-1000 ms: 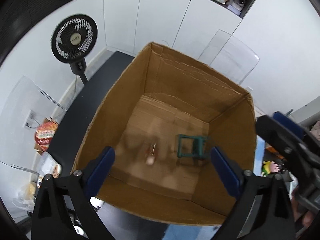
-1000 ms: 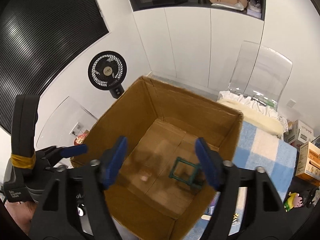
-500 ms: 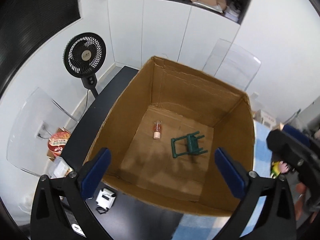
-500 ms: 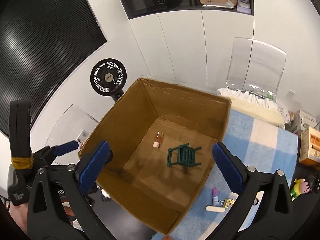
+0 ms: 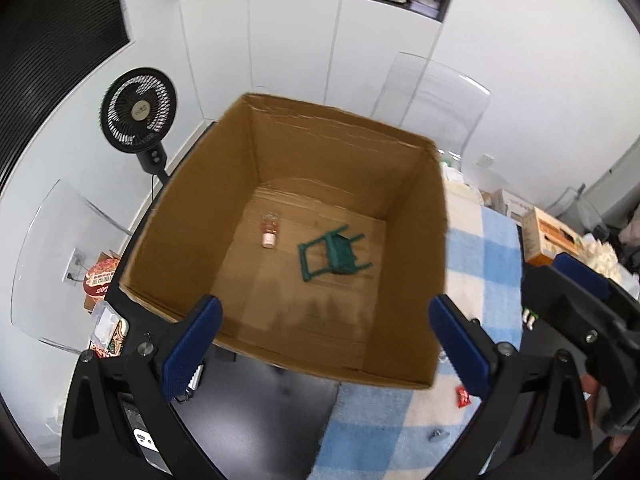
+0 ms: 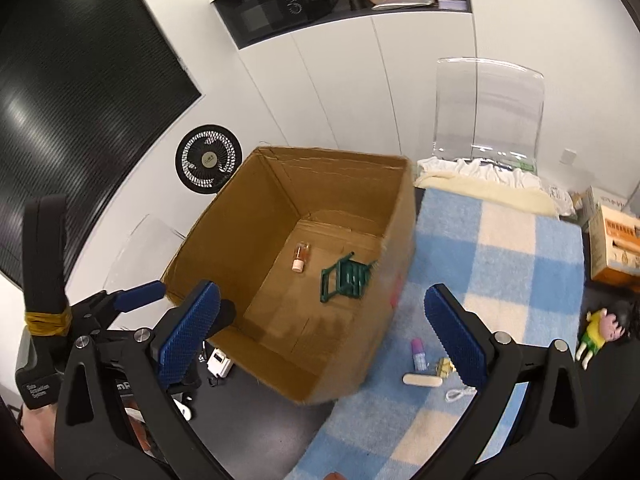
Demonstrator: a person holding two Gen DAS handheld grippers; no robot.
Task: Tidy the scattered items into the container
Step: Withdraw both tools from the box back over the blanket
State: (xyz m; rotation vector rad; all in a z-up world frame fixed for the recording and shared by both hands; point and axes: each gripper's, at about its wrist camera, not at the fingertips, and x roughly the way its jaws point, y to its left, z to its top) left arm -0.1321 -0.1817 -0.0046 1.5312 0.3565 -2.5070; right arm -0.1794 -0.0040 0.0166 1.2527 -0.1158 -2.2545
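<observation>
I see a small orange-capped vial (image 5: 269, 229) and green toy chair (image 5: 334, 251) inside the brown cardboard box (image 5: 404, 344); both grippers (image 5: 326, 350) (image 6: 322, 328) gape wide, empty. Small bits on the blue-checked blanket (image 6: 512, 264) remain.

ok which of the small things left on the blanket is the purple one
The little tube beside the box, standing just above the cream stick. The others there are cream, yellowish or white.

Toppled green chair (image 5: 332, 252) inside cardboard box (image 5: 404, 208)

Matt brown corrugated cardboard box (image 5: 404, 208), fuzzy blue-and-cream checked cloth blanket (image 6: 500, 264), clear glossy plastic chair (image 6: 490, 108).
</observation>
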